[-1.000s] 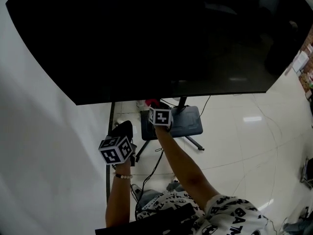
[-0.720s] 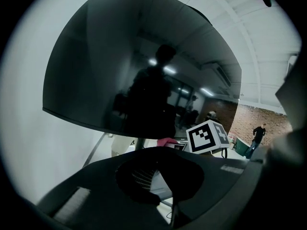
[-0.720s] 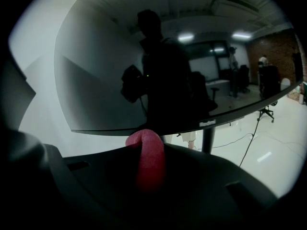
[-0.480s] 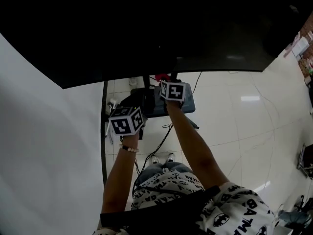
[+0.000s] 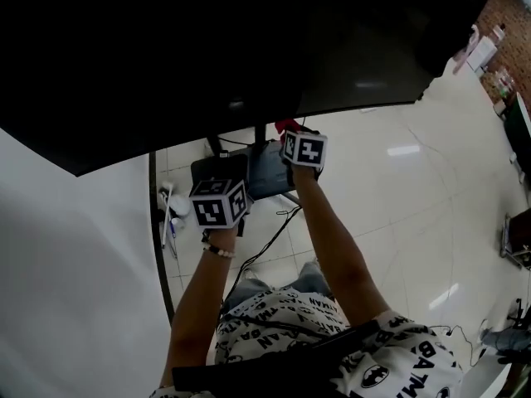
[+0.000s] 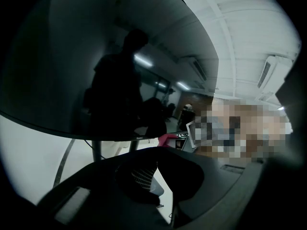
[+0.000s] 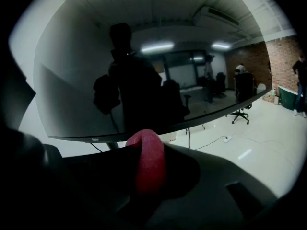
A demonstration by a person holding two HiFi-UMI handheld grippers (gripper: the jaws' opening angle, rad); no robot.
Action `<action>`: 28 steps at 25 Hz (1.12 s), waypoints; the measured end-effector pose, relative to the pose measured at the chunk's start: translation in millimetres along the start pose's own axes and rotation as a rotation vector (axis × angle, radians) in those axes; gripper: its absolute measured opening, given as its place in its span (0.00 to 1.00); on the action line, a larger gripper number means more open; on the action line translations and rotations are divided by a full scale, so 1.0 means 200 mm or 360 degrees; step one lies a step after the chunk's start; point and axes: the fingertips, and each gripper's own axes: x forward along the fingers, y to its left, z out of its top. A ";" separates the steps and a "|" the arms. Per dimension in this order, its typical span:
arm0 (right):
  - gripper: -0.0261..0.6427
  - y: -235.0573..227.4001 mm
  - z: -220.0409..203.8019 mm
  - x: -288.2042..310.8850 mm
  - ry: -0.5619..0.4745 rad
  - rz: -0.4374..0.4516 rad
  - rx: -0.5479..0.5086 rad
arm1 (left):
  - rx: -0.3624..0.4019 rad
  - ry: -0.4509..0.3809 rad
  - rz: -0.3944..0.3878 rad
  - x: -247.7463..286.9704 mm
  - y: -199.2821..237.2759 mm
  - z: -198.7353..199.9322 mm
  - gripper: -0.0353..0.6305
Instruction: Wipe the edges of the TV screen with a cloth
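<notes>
The right gripper (image 5: pixel 290 133) clamps a folded red cloth (image 7: pixel 149 159) and holds it just under the bottom edge of the large black TV screen (image 5: pixel 207 40), ready to wipe there. The left gripper (image 6: pixel 156 152), jaws nearly together on nothing, hangs lower, out of the way.

Ofc chair (image 7: pixel 238 113), brick wall (image 7: pixel 283 56).

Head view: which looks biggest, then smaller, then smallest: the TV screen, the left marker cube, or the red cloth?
1. TV screen, by far.
2. Left marker cube, though it is nearer the camera.
3. Red cloth, only a bit showing.
</notes>
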 end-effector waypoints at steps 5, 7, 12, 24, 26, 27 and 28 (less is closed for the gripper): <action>0.14 -0.31 0.07 -0.05 -0.0025 -0.0001 -0.0064 | 0.0005 -0.0050 -0.0046 0.20 -0.27 0.01 0.03; 0.14 -0.43 0.10 -0.07 -0.0027 0.0012 -0.0075 | -0.0022 -0.0020 -0.0028 0.27 -0.37 -0.02 0.03; 0.14 -0.76 0.18 -0.10 -0.0012 0.0039 -0.0123 | -0.0066 -0.0024 -0.0016 0.49 -0.63 -0.03 0.03; 0.14 -1.51 0.30 -0.15 -0.0006 -0.0001 -0.0145 | -0.0053 -0.0009 -0.0098 0.92 -1.21 -0.09 0.03; 0.14 -1.59 0.33 -0.15 -0.0008 -0.0011 -0.0170 | -0.0060 0.0002 -0.0111 0.96 -1.27 -0.10 0.03; 0.14 -1.62 0.34 -0.16 -0.0013 -0.0010 -0.0176 | -0.0059 0.0006 -0.0117 0.99 -1.31 -0.10 0.03; 0.14 -1.65 0.36 -0.17 -0.0022 -0.0007 -0.0180 | -0.0053 0.0010 -0.0119 1.02 -1.34 -0.10 0.03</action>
